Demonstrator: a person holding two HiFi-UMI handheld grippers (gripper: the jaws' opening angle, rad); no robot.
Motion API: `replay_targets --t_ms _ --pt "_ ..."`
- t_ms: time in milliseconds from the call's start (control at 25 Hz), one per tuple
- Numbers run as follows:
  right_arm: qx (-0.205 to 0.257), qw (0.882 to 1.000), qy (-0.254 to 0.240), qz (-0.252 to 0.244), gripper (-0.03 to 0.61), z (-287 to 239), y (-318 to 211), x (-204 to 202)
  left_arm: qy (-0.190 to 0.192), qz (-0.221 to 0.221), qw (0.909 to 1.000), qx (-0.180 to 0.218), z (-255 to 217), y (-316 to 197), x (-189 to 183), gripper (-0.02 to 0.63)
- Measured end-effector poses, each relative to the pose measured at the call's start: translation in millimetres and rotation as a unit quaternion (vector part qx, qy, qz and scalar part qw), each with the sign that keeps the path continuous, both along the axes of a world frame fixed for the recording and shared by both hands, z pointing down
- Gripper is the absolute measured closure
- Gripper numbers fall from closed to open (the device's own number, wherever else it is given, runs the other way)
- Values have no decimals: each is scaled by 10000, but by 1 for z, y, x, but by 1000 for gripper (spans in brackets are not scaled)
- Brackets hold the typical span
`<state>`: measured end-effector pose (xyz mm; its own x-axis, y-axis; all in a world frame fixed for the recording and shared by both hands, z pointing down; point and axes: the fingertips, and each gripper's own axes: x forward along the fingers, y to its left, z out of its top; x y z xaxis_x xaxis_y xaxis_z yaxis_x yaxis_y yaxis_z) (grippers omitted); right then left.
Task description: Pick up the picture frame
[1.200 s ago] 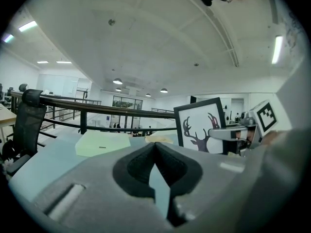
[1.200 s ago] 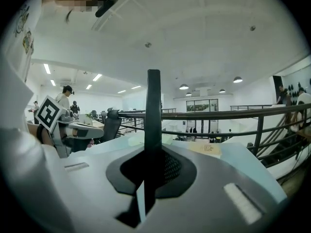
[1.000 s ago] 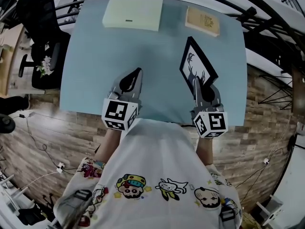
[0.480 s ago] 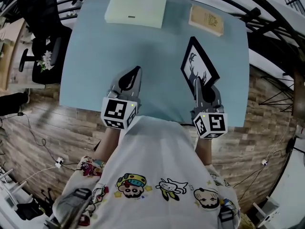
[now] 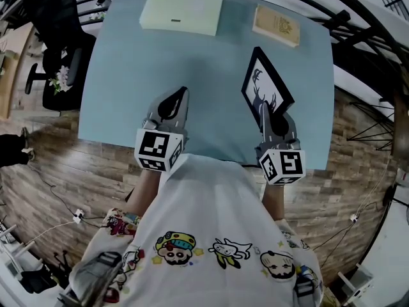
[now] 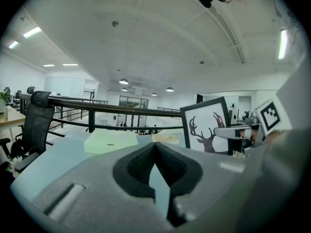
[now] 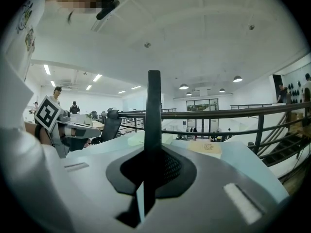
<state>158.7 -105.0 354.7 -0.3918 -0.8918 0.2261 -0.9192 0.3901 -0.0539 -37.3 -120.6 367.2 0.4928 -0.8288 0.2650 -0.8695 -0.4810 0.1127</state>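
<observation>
Fingers (image 7: 172, 171): right gripper (image 7: 153, 154) clamps picture frame (image 5: 273, 85), edge-on; left gripper (image 6: 155, 147) clenched empty; head view shows deer (image 5: 258, 94).

Light blue table (image 5: 128, 75) stands on a wood-plank floor (image 5: 358, 171). Black office chair (image 5: 54, 56) sits at the table's left edge, with loose cables (image 5: 61, 200) on the floor nearby. Black railing (image 6: 97, 106) runs beyond the table. Open office hall, white ceiling (image 6: 146, 42), round and strip ceiling lights (image 6: 124, 81) lit.
</observation>
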Motion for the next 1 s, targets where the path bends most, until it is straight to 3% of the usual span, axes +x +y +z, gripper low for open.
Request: replay_targets --t_ms 1000 --pt "-128 9999 -1 -45 558 8 2 2 -24 -18 10000 -77 5 -3 3 615"
